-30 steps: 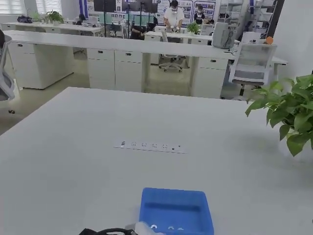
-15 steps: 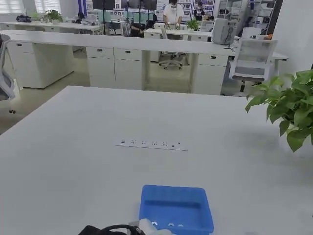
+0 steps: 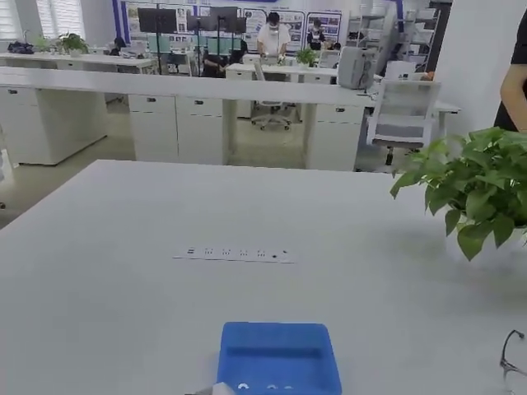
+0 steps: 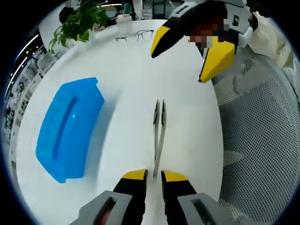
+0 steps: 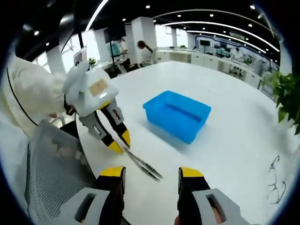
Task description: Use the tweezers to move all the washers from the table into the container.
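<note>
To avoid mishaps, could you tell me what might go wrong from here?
The left gripper pinches the tweezers only at their rear end, so they may pivot or slip. The open right gripper hangs close to their tips and could knock them askew. A wide sweep could hit the glasses.

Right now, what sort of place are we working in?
Probably an open-plan office or lab: rows of white desks with drawer cabinets, an office chair, people standing at a far bench, and a power strip set into our white table.
</note>
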